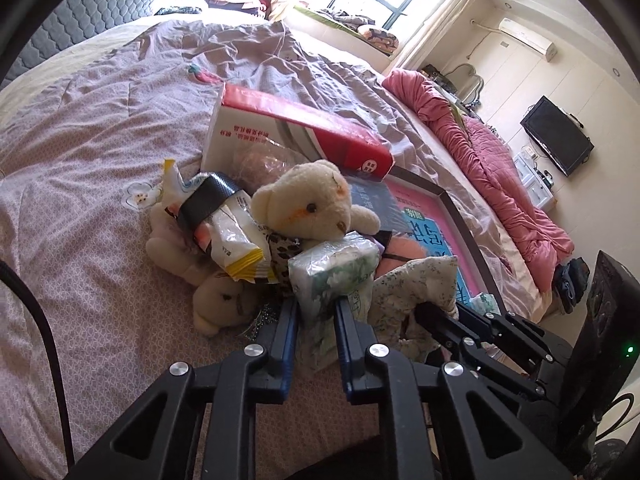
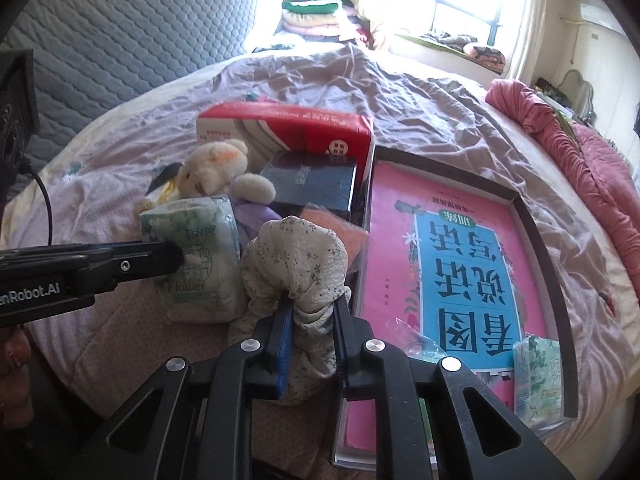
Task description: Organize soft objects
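Tissue pack apparently pinched between left tongs.

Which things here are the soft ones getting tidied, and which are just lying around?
Soft things for the job: tissue pack, flowery cloth, teddy bear.
Just lying about: red box, pink book, snack bag.

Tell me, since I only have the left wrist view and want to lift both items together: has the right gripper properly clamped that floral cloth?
Observer: Yes, the right gripper is shut on the floral cloth, pinching its bunched middle.
Operator: Anything soft lying in the tray?
Observer: A spare tissue pack lies in its near corner, on the pink book.
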